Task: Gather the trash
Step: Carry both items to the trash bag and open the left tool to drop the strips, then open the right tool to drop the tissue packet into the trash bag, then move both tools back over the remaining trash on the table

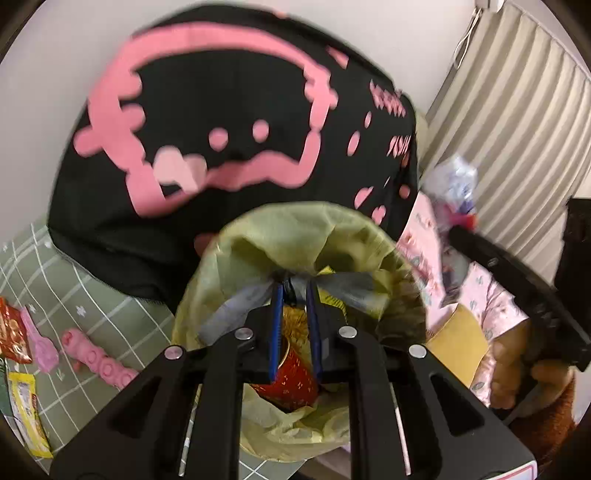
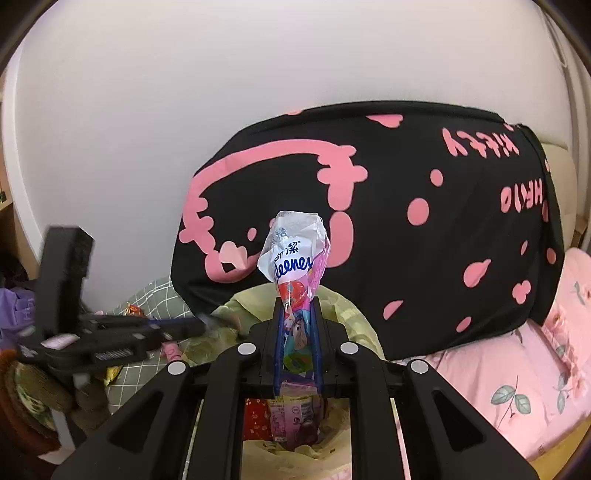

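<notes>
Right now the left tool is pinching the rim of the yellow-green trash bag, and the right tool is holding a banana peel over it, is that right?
Not quite. The right gripper holds a crumpled tissue wrapper, not a banana peel, as the right wrist view shows. The rest stands: the left gripper pinches the rim of the yellow-green trash bag.

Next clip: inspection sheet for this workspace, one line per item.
Surface: green checked bedsheet, pink floral bedding.
Job's things: yellow-green trash bag, wrappers inside; crumpled tissue wrapper.
Clutter: snack packets, pink toy on the sheet.
Grippers: left gripper shut on the bag's grey rim; right gripper shut on the tissue wrapper, above the bag.
Cables: white cord by the curtain.
Surroundings: black-and-pink cushion, white wall, striped curtain.
</notes>
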The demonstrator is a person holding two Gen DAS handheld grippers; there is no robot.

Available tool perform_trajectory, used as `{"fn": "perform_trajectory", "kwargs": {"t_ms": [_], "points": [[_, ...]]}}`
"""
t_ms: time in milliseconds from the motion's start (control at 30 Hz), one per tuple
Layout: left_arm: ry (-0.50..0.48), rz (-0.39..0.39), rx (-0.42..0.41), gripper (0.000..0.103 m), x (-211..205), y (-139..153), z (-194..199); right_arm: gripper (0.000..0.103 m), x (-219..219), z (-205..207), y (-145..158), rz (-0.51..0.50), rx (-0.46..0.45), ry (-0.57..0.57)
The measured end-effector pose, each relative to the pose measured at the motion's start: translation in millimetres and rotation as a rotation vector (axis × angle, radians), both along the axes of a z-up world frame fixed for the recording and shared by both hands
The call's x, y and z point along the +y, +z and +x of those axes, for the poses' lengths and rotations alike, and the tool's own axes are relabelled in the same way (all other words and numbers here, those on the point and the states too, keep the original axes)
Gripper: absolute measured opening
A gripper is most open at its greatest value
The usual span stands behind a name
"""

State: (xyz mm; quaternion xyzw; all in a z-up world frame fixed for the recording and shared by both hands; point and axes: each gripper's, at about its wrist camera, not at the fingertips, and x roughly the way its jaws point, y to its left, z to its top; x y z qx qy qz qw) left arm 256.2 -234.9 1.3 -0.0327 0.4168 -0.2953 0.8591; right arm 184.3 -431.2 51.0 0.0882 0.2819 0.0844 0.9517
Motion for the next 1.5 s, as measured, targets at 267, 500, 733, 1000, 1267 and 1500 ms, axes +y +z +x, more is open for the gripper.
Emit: {"fn": "perform_trajectory", "kwargs": {"t_ms": [267, 500, 733, 1000, 1267, 1500], "points": [[0.023, 0.016, 0.022, 0.036, 8, -4, -7, 0.013, 8, 1, -4, 0.005, 0.005, 0.028], [0.109, 0.017, -0.029, 0.038, 38, 8, -17, 0.013, 30, 19, -25, -0.018, 0.073, 0.076], [0.209, 0.011, -0.006, 0.038, 84, 5, -21, 0.013, 45, 40, -51, -0.004, 0.174, 0.098], [0.293, -0.024, 0.030, 0.038, 130, -5, -26, 0.014, 58, 49, -70, -0.028, 0.244, 0.074], [0.332, -0.083, 0.069, 0.042, 166, -20, -27, 0.053, 81, 32, -59, -0.116, 0.185, 0.089], [0.348, -0.076, 0.076, 0.044, 210, -36, -32, 0.054, 95, 19, -45, -0.126, 0.166, 0.050]]}}
